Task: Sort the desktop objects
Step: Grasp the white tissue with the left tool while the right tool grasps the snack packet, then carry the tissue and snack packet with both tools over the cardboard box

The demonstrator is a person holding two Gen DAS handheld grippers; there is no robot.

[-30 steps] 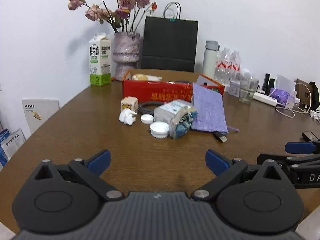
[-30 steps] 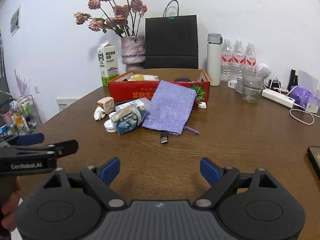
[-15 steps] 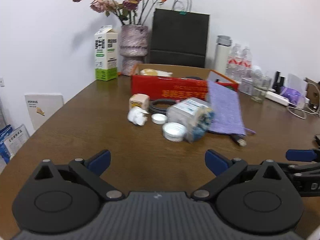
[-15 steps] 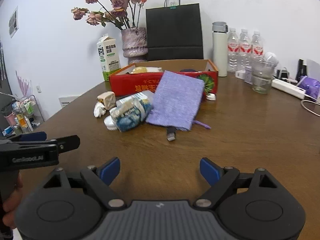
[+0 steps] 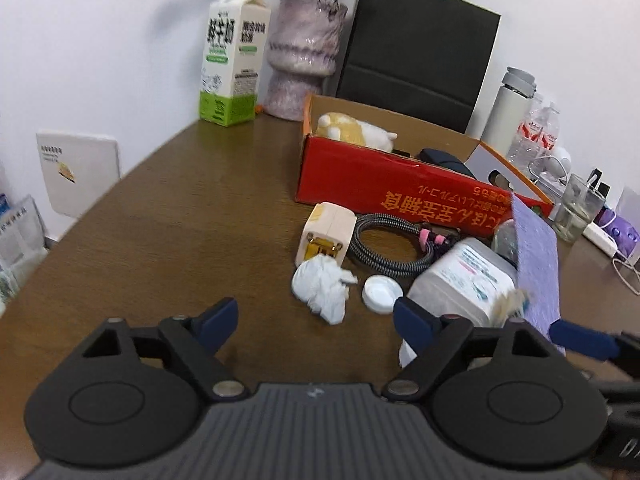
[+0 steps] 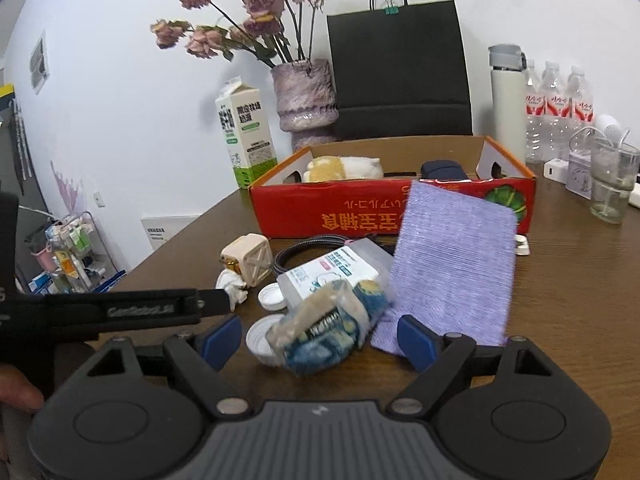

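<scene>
Loose items lie on the brown table before a red cardboard box (image 5: 380,188): a crumpled white tissue (image 5: 322,286), a cream plug adapter (image 5: 326,236), a coiled braided cable (image 5: 384,248), a small white cap (image 5: 382,292), a clear jar (image 6: 332,276) on its side, its white lid (image 6: 260,336) and a purple pouch (image 6: 452,268). My left gripper (image 5: 316,322) is closing, with the tissue just ahead of its gap and nothing between the pads. My right gripper (image 6: 320,338) is also closing; the jar's stuffed mouth lies in line with its gap, untouched.
A milk carton (image 5: 232,60), a flower vase (image 5: 304,52) and a black paper bag (image 5: 416,48) stand behind the box. A white flask (image 6: 508,100), water bottles (image 6: 560,112) and a glass (image 6: 610,184) are at the right. A yellow plush (image 6: 340,168) lies inside the box.
Both grippers have moved forward across the table to the pile, which now fills the views. The left gripper's jaws have narrowed and it has rolled slightly.
</scene>
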